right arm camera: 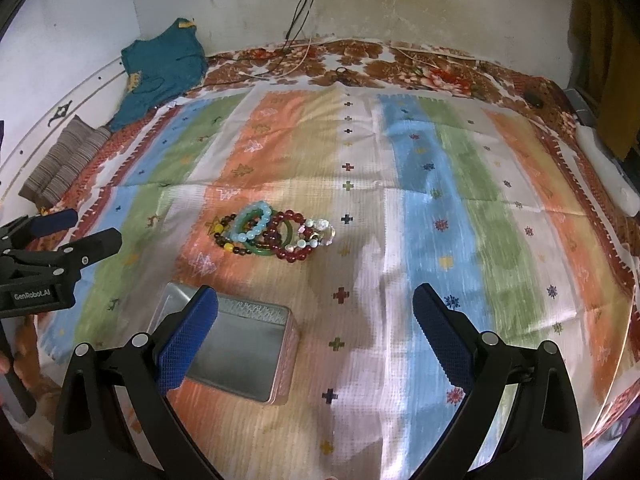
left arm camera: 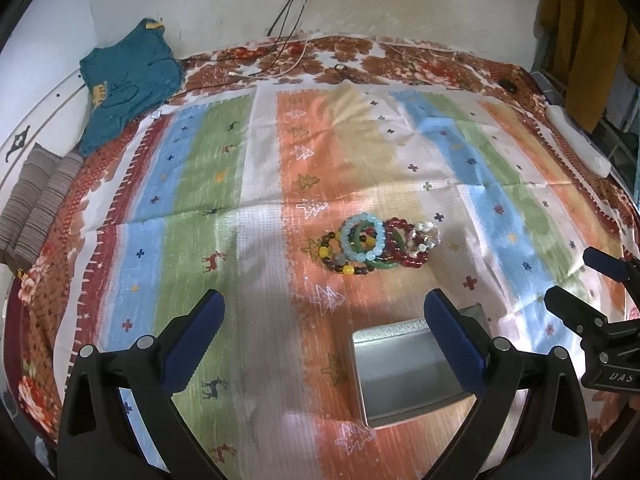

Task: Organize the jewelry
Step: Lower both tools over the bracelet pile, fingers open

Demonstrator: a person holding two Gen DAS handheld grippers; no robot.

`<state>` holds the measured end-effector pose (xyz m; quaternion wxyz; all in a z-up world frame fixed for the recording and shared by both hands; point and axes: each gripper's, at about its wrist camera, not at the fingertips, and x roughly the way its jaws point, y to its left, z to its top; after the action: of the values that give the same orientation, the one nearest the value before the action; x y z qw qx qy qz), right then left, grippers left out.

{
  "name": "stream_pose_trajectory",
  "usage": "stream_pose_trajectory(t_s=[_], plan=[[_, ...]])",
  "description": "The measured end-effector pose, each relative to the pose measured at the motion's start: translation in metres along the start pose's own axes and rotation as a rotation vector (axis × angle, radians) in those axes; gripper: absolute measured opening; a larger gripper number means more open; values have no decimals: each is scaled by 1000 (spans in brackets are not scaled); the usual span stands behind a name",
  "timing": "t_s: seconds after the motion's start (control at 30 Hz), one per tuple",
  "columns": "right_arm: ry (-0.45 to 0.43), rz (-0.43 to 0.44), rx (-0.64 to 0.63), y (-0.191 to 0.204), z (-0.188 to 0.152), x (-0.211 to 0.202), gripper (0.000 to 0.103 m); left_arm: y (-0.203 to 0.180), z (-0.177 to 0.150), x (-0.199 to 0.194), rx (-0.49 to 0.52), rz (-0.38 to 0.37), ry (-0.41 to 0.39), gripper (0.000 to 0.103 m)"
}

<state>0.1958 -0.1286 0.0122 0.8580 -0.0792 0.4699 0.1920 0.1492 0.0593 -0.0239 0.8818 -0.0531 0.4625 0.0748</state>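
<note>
Because the bracelets [left arm camera: 380,242] lay interlocked, either spread, empty gripper (left gripper [left arm camera: 324,336], right gripper [right arm camera: 316,336]) risked dragging several, missing the tin [right arm camera: 240,356].

Cloth, beads, metal and plastic on a bed

The striped cloth [right arm camera: 400,240] looks woven, matt and a little creased. The bead bracelets [right arm camera: 272,236] are glossy and smooth, like glass or polished stone. The open tin box [right arm camera: 280,316] is dull grey metal inside, with an embossed rim. Both grippers have matt black plastic bodies and blue finger pads [right arm camera: 188,344] with a rough, knurled rubber-like surface.
</note>
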Motion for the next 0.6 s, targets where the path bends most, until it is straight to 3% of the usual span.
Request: stream_pose_trajectory(t_s=[0.6], plan=[[71, 1, -5, -7, 25, 49, 99, 4, 25, 42, -4, -10, 58, 97]])
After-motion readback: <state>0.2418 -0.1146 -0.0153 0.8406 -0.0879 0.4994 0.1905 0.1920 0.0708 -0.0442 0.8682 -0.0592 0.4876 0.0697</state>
